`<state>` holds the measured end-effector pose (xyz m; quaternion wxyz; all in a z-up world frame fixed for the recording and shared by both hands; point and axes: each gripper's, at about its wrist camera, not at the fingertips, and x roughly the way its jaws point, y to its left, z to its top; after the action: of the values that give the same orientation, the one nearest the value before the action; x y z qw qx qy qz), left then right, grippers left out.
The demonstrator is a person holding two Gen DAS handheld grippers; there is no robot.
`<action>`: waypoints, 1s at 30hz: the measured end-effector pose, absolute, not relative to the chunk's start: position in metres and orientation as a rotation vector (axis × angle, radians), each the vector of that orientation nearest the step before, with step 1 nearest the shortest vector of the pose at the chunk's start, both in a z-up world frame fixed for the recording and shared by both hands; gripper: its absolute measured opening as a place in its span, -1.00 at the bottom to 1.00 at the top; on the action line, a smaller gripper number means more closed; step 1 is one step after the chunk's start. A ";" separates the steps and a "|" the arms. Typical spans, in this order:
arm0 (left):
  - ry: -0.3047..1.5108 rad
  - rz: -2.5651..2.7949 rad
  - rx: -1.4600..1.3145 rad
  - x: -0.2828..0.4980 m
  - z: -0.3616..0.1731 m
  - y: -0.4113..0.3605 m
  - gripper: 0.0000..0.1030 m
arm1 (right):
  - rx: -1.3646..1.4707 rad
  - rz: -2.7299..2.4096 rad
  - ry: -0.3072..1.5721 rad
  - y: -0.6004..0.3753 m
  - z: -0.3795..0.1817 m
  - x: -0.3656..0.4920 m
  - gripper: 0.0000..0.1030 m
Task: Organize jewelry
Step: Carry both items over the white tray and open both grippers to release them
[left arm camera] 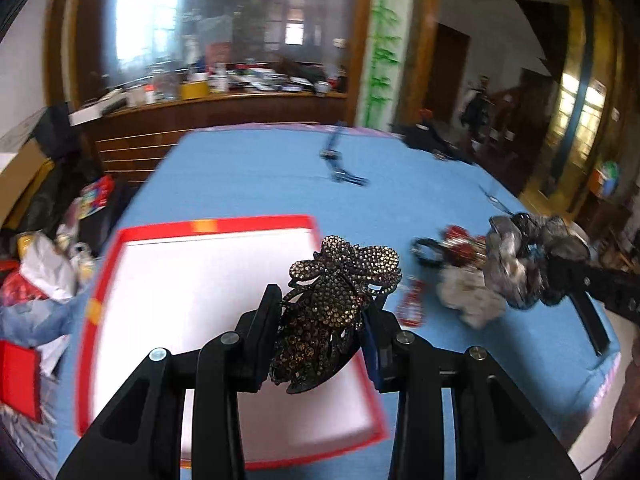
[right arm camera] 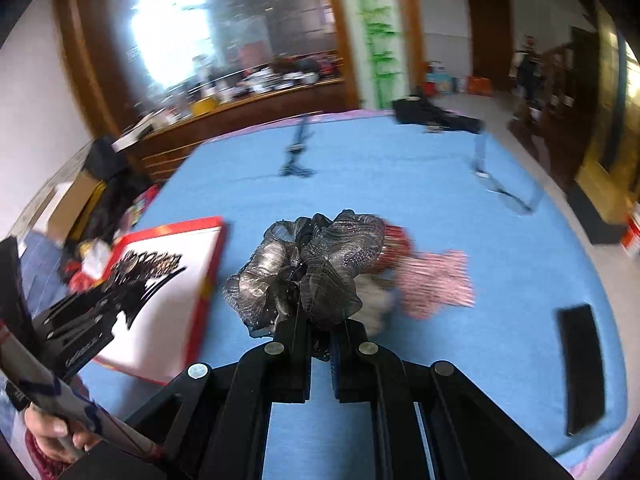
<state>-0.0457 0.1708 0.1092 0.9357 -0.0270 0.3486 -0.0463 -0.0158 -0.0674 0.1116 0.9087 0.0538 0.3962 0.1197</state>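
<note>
Looking down the left wrist view, we see the left gripper (left arm camera: 324, 320) angled downward, its two black fingers (left arm camera: 266, 320) clamped on a rhinestone hair clip (left arm camera: 332, 300) at lower centre, above a white tray with a red rim (left arm camera: 216, 226). The tray's white floor looks bare in both views. At right of this frame the right gripper (left arm camera: 532, 276) enters from the edge, carrying a grey gauze scrunchie (left arm camera: 520, 256) above the blue cloth (left arm camera: 260, 176). Behind it lies a loose heap of red and pale hair pieces (left arm camera: 452, 268).

In the right wrist view we see the right gripper (right arm camera: 320, 324) pinched nearly closed on the scrunchie (right arm camera: 308, 264) at centre, with the pink and red heap (right arm camera: 432, 280) just behind it. Only this view shows a hand (right arm camera: 52, 436) at lower left on the left gripper's handle, and a black flat bar (right arm camera: 580, 364) at right. The clip (right arm camera: 144, 264) appears at left, over the tray (right arm camera: 208, 272).
</note>
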 end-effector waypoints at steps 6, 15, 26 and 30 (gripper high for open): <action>0.728 0.032 -0.050 -0.026 0.107 0.240 -0.31 | 0.067 0.380 0.860 0.009 0.108 0.013 -0.85; 0.822 0.169 -0.089 0.029 0.078 0.315 -0.30 | 0.030 0.470 0.956 0.102 0.084 0.066 -0.85; 0.875 0.198 -0.112 0.070 0.048 0.335 -0.30 | 0.006 0.484 1.006 0.162 0.055 0.115 -0.84; 0.876 0.190 -0.112 0.076 0.043 0.336 -0.28 | 0.003 0.477 1.020 0.172 0.045 0.126 -0.84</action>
<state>0.0756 0.3359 0.0429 0.8997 -0.0543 0.4232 0.0920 0.1263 0.1724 0.0454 0.8457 0.0015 0.4834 0.2261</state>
